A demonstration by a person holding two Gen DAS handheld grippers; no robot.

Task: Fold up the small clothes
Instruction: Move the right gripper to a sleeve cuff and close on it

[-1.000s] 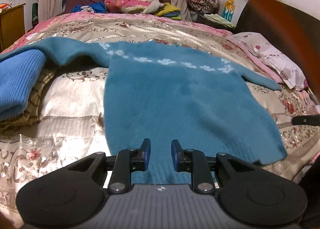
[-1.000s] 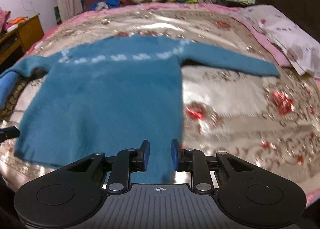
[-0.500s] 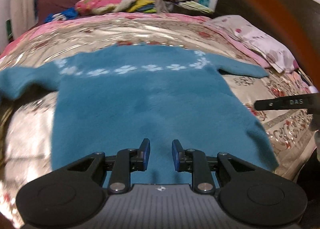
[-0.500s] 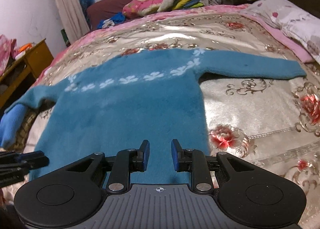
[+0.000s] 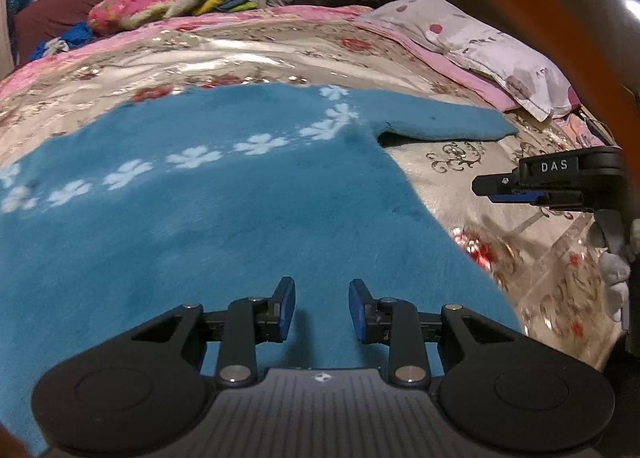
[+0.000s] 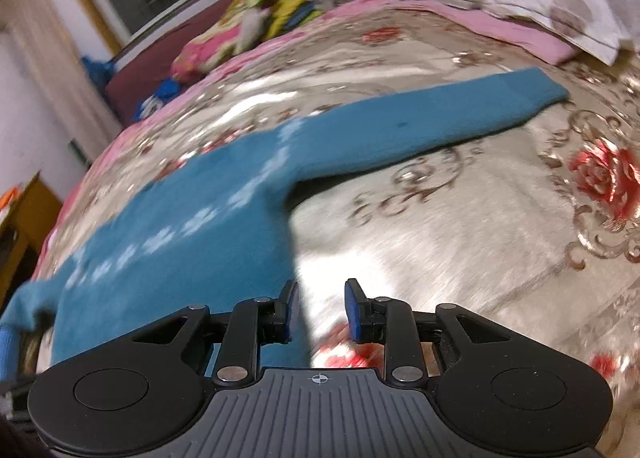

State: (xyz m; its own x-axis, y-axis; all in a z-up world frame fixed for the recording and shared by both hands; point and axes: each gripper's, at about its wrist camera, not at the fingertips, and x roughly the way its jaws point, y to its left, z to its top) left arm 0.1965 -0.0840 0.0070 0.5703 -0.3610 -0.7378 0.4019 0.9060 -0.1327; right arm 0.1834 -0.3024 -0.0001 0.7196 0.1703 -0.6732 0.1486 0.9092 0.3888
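Both grippers, left (image 5: 322, 308) and right (image 6: 318, 310), were opening, empty, above my one sweater (image 5: 208, 226) on the bed (image 6: 460, 242).

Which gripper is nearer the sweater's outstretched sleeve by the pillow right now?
Right. The right gripper hovers at the sweater's side edge below that sleeve, jaws opening, empty. The left gripper is over the sweater's body, farther away.

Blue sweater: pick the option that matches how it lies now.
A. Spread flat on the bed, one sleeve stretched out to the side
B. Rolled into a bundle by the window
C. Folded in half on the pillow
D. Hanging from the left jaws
A: the sweater lies flat on the bedspread with its sleeve stretched out sideways, and neither gripper grips it.
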